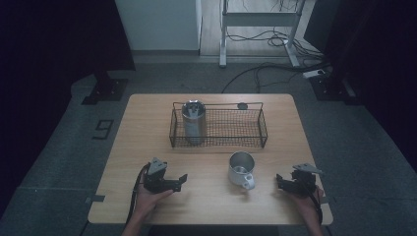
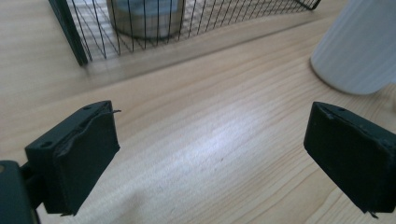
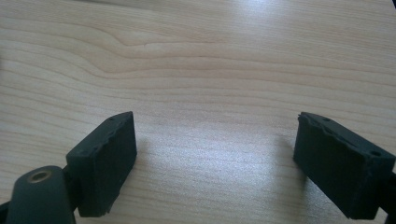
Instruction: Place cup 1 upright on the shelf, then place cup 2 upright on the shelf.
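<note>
A white mug [image 1: 241, 169] with a shiny inside stands near the table's front middle, handle toward me. Behind it a black wire basket [image 1: 236, 142] holds an upright steel tumbler [image 1: 193, 123] at its left end. My left gripper [image 1: 183, 181] rests low at the front left, open, with nothing between its jaws. In the left gripper view [image 2: 210, 116] the mug [image 2: 359, 46] is at upper right, and the basket [image 2: 70, 32] with the tumbler [image 2: 144, 18] is ahead. My right gripper [image 1: 279, 181] sits at the front right, open over bare wood in its own view [image 3: 215, 121].
The wooden table [image 1: 147, 128] has bare wood left of the basket and between the two grippers. A small dark round object [image 1: 242, 105] lies behind the basket. Beyond the table are a desk frame [image 1: 255, 19] and floor cables [image 1: 275, 66].
</note>
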